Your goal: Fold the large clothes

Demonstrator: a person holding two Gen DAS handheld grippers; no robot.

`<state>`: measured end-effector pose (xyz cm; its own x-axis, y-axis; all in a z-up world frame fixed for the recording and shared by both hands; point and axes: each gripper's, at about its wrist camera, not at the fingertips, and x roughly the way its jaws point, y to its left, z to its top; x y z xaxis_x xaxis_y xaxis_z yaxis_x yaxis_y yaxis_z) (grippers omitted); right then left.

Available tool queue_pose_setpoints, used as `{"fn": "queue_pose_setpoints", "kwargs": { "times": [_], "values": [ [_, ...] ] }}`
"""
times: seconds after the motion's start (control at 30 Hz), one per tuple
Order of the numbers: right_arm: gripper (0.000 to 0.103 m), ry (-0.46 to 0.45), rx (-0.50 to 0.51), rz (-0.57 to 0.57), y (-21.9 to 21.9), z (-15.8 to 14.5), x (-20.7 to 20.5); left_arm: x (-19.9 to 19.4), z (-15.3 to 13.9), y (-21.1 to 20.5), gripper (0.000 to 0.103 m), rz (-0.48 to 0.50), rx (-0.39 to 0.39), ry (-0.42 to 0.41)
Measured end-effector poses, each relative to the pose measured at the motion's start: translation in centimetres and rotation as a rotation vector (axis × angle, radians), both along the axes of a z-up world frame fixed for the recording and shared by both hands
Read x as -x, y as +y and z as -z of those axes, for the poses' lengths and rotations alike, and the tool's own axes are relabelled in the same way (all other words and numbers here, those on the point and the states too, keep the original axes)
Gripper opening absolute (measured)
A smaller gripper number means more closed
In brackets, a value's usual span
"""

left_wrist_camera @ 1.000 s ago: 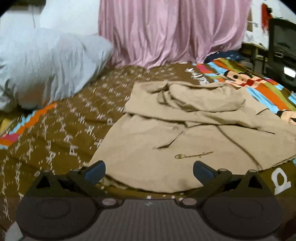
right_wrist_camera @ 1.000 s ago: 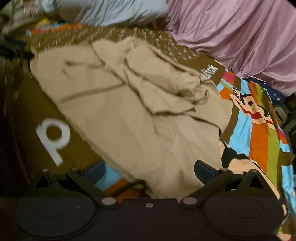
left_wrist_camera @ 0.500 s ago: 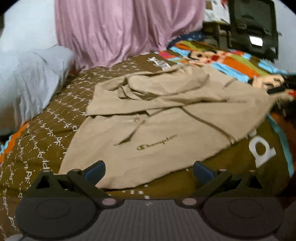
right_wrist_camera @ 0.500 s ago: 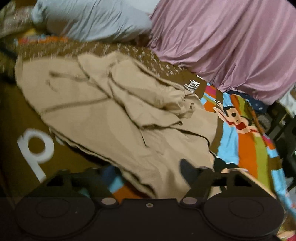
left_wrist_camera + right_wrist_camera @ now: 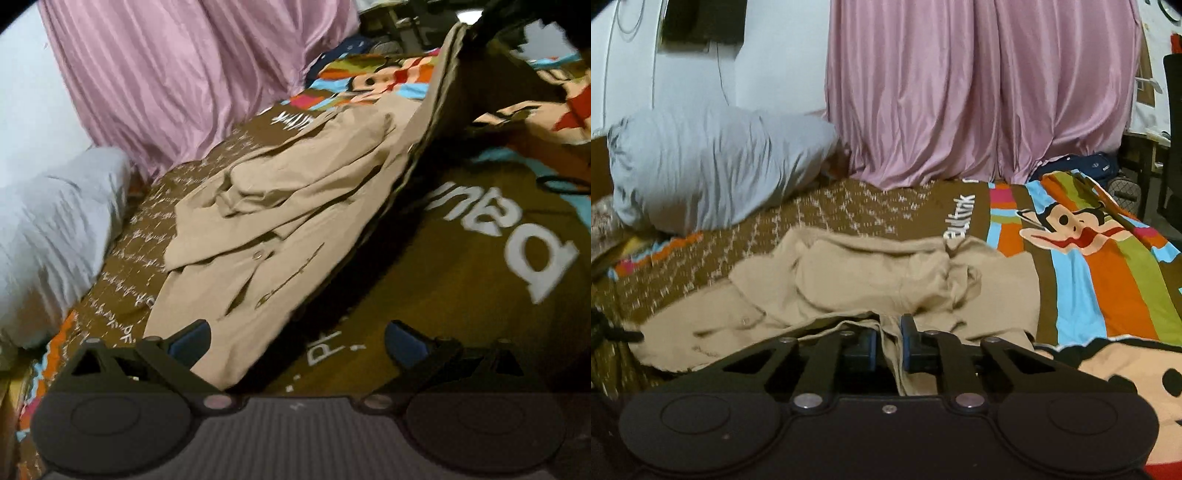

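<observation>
A large tan hooded sweatshirt (image 5: 280, 221) lies on a patterned bedspread (image 5: 480, 302). In the left wrist view its right side is lifted off the bed toward the upper right. My left gripper (image 5: 297, 338) is open and empty, with its left finger at the garment's near corner. In the right wrist view my right gripper (image 5: 888, 341) is shut on a fold of the sweatshirt's (image 5: 886, 280) hem, held just above the bed.
A grey pillow (image 5: 713, 166) lies at the far left. A pink curtain (image 5: 979, 85) hangs behind the bed. The bedspread has a brown part and a striped cartoon-monkey part (image 5: 1089, 258). A dark chair and clutter stand at the far right.
My right gripper has closed on the sweatshirt's edge and lifted it. The left gripper has swung left along the near edge and stays open.
</observation>
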<state>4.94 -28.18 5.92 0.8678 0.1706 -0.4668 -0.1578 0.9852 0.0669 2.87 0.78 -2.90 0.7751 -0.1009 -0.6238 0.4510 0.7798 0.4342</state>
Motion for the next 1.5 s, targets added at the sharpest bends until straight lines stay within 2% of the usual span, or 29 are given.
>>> {"fn": "queue_pose_setpoints", "kwargs": {
  "times": [0.13,0.2,0.33,0.47,0.53,0.6,0.67,0.7,0.77,0.9,0.97,1.1,1.27,1.4,1.5],
  "values": [
    [0.012,-0.013,0.027,-0.008,0.1,-0.5,-0.1,-2.0,0.3,1.6,0.093,-0.149,-0.007,-0.006],
    [0.012,-0.012,0.026,-0.004,0.0,-0.4,0.2,-2.9,0.5,3.0,0.084,-0.246,-0.001,-0.010],
    [0.012,-0.005,0.006,0.010,-0.3,0.3,0.9,-4.4,0.4,6.2,0.079,-0.417,0.037,-0.006],
    [0.012,0.006,0.012,0.041,-0.6,1.5,1.8,-5.1,-0.1,8.1,0.073,-0.504,0.070,-0.022],
    [0.012,0.020,0.013,0.052,-0.7,2.4,2.4,-5.0,-0.2,8.1,0.056,-0.508,0.050,-0.053],
    [0.012,0.028,0.022,0.055,-0.4,2.9,2.8,-4.8,-0.4,7.8,0.027,-0.489,0.029,-0.091],
    [0.010,0.017,0.054,0.053,0.0,3.0,3.2,-4.3,-0.9,7.3,0.018,-0.467,0.016,-0.157],
    [0.010,0.006,0.066,0.049,0.1,2.9,3.4,-4.2,-1.3,7.4,0.012,-0.450,0.026,-0.188],
    [0.008,-0.028,0.075,0.035,0.1,2.5,3.9,-4.0,-2.5,7.6,0.006,-0.419,0.056,-0.242],
    [0.006,-0.106,0.105,0.029,0.3,1.2,4.6,-2.7,-6.1,8.4,0.005,-0.402,0.155,-0.316],
    [0.005,-0.145,0.121,0.030,0.3,0.2,5.4,-1.0,-8.0,8.5,0.005,-0.373,0.174,-0.333],
    [0.005,-0.177,0.120,0.015,-0.5,-2.5,8.0,2.8,-10.6,8.8,0.005,-0.327,0.170,-0.315],
    [0.005,-0.182,0.180,-0.033,-0.8,-6.2,13.4,8.0,-14.1,9.4,0.005,-0.266,0.234,-0.287],
    [0.005,-0.189,0.209,-0.030,-0.8,-7.1,14.7,6.7,-14.9,9.1,0.005,-0.252,0.291,-0.262],
    [0.005,-0.201,0.230,-0.005,-1.0,-6.6,12.4,3.4,-14.6,8.1,0.005,-0.280,0.254,-0.293]
  ]
}}
